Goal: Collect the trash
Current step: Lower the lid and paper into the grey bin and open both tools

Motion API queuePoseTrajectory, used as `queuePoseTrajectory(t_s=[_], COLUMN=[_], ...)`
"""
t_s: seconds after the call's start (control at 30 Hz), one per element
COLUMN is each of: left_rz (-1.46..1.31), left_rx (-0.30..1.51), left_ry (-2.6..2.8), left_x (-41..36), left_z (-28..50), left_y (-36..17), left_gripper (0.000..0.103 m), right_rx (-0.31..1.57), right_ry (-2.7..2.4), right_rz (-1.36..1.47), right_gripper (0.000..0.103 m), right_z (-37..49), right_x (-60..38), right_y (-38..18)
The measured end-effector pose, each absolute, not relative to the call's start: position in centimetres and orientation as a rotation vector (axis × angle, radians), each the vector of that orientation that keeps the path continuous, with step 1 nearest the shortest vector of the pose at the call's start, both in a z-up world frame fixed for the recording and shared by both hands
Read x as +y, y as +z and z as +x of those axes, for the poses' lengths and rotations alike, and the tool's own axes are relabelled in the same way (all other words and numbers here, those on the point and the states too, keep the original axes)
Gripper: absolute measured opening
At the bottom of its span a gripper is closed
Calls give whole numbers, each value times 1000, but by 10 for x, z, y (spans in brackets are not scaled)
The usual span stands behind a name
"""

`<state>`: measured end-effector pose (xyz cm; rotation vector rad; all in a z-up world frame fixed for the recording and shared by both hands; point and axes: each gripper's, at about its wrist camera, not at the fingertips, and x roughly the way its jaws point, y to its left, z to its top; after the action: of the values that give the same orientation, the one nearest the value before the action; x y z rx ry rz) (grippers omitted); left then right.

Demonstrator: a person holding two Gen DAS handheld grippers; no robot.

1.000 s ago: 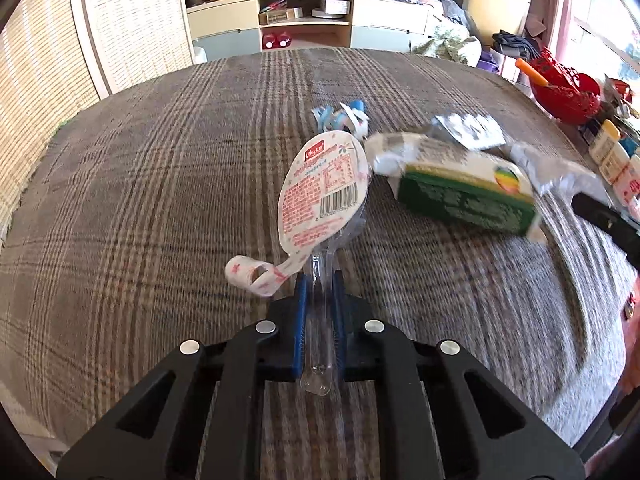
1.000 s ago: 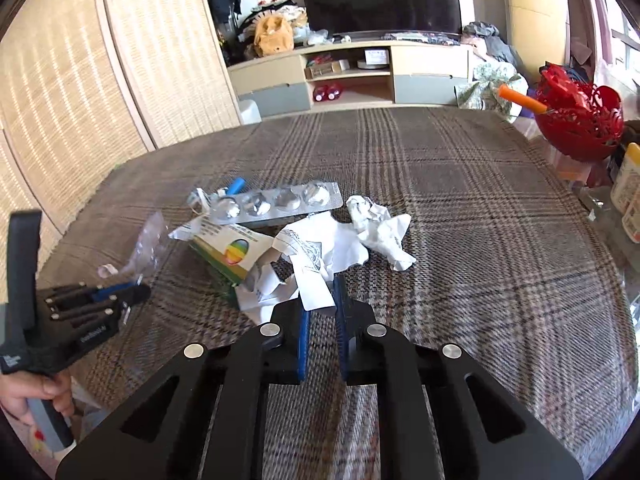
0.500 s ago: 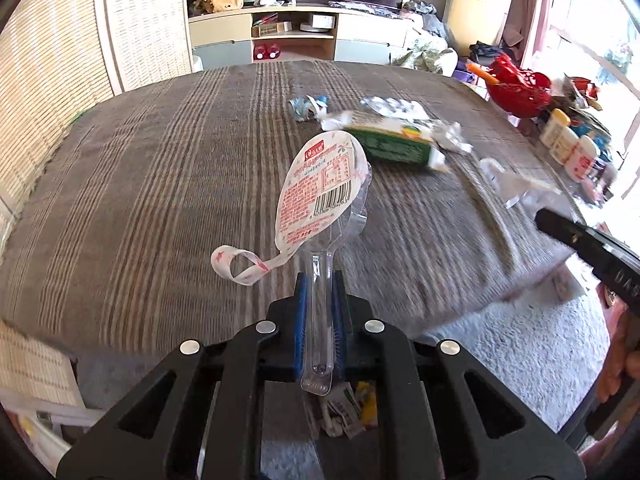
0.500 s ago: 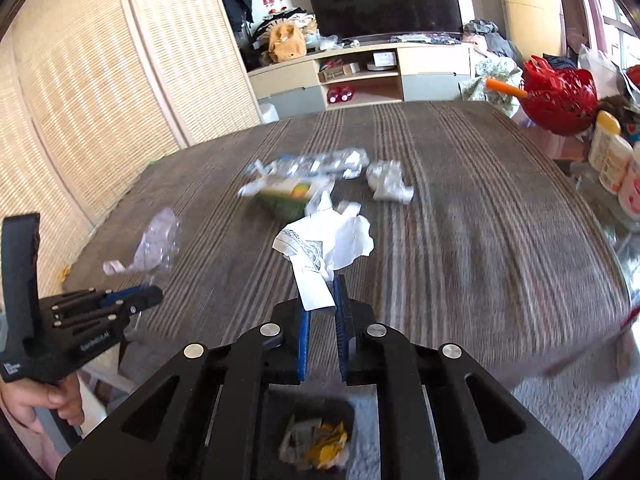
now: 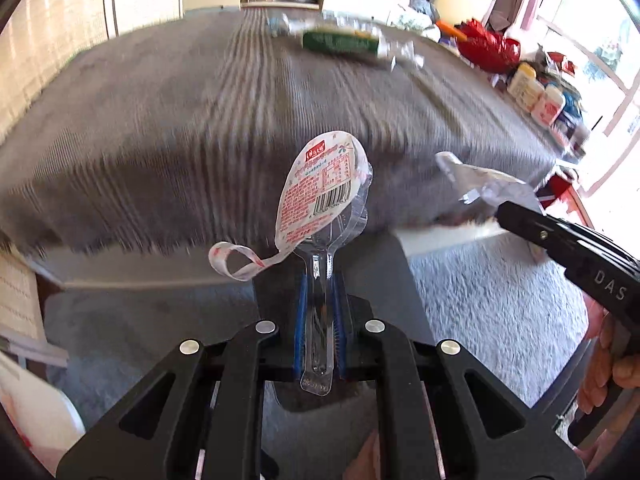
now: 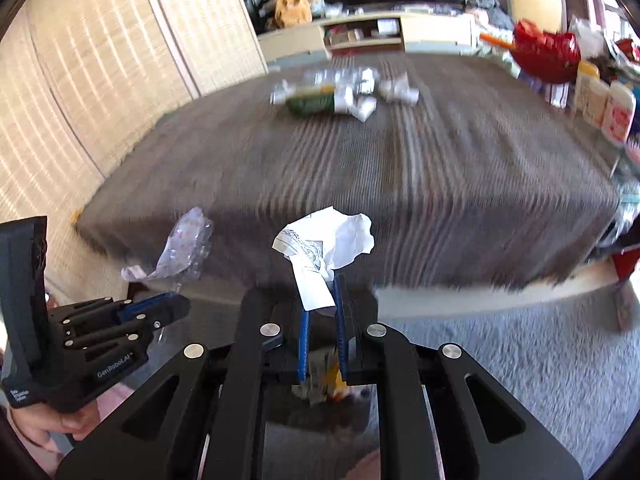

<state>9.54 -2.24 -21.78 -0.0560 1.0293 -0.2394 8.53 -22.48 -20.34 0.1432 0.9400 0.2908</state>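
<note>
My left gripper [image 5: 319,280] is shut on a clear plastic spoon-shaped package [image 5: 322,196] with a pink printed label, held in front of the table's near edge. It also shows in the right wrist view [image 6: 184,246]. My right gripper [image 6: 321,284] is shut on a crumpled white paper [image 6: 326,242], also seen in the left wrist view [image 5: 480,186]. Below the right gripper is a dark bin [image 6: 320,412] with scraps inside. More trash, a green box [image 6: 314,102] and crumpled paper [image 6: 400,90], lies far back on the table.
The table has a brown plaid cloth [image 6: 360,168]. Grey carpet [image 5: 500,300] lies in front of it. White bottles [image 6: 608,104] and a red basket [image 6: 548,56] stand at the right. A woven screen [image 6: 100,80] stands at the left.
Both grippers have pulled back from the table with their trash and now hang past its near edge, over the floor and bin. The trash pile looks farther away.
</note>
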Motion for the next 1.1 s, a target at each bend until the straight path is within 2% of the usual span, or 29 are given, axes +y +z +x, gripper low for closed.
queuePoseTrajectory(t_s=[0.27, 0.63, 0.7, 0.77, 0.87, 0.9, 0.97, 1.03, 1.1], left_rz=[-106, -112, -104, -103, -95, -91, -82, -75, -76], left_rx=[1145, 1207, 1206, 1203, 1191, 1185, 1163, 1138, 1109], left_ry=[-283, -303, -292, -285, -267, -261, -251, -240, -224], left_x=[-24, -27, -27, -28, -26, -19, -17, -15, -12], left_z=[90, 92, 92, 93, 96, 97, 100, 104, 111], left_y=[-279, -308, -309, -308, -301, -297, -287, -276, -263], left_gripper=[11, 12, 17, 23, 35, 42, 53, 66, 76], right_rx=[1069, 1141, 1144, 1137, 1120, 1116, 1089, 1062, 1033], right_ry=[296, 303, 295, 288, 271, 262, 235, 211, 191], right_rz=[168, 184, 187, 206, 216, 215, 221, 230, 243], right_gripper=[13, 15, 22, 46, 50, 54, 77, 91, 98], right_z=[85, 96, 98, 100, 104, 106, 108, 110, 114], right_x=[-211, -193, -193, -197, -204, -207, -217, -225, -236], right_y=[-258, -289, -289, -288, -281, -279, -270, -261, -250])
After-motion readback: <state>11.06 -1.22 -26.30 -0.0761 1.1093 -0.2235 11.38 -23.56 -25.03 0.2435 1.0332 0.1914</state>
